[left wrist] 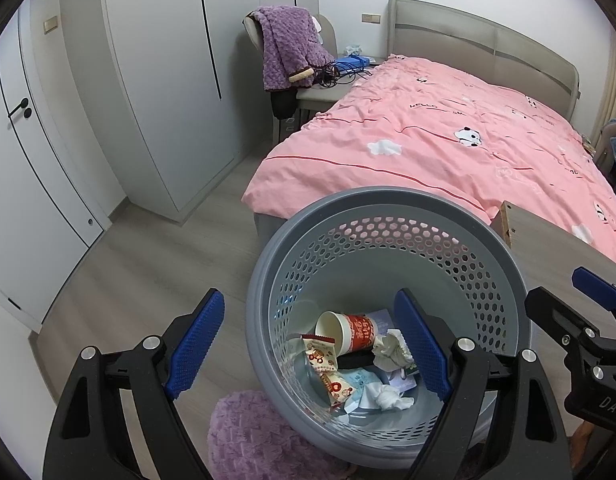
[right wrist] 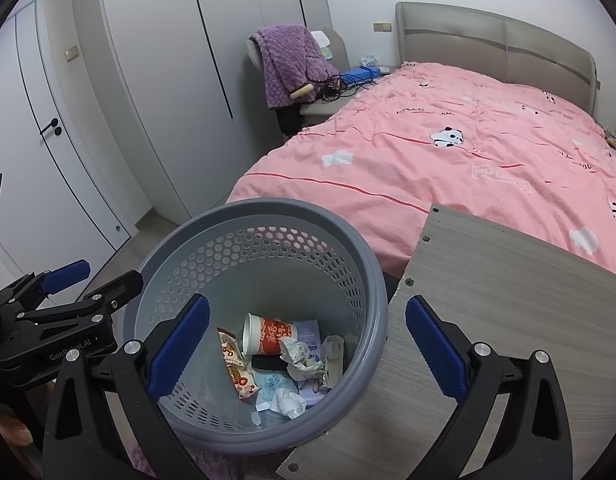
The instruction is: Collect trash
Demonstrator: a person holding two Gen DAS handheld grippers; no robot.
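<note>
A: Hovering over the bin (left wrist: pixel 387 216), both grippers stand empty. The left gripper (left wrist: pixel 308 344) gapes wide, its pads astride the near rim; the right gripper (right wrist: pixel 308 344) gapes too.

B: And the trash?

A: In the bin's bottom: a cup (right wrist: pixel 268 336), a wrapper (right wrist: pixel 236 372), crumpled paper (right wrist: pixel 300 360). The drop looks done.

B: Next?

A: Probably seeking more litter. The board (right wrist: pixel 507 300) at three o'clock looks bare.
</note>
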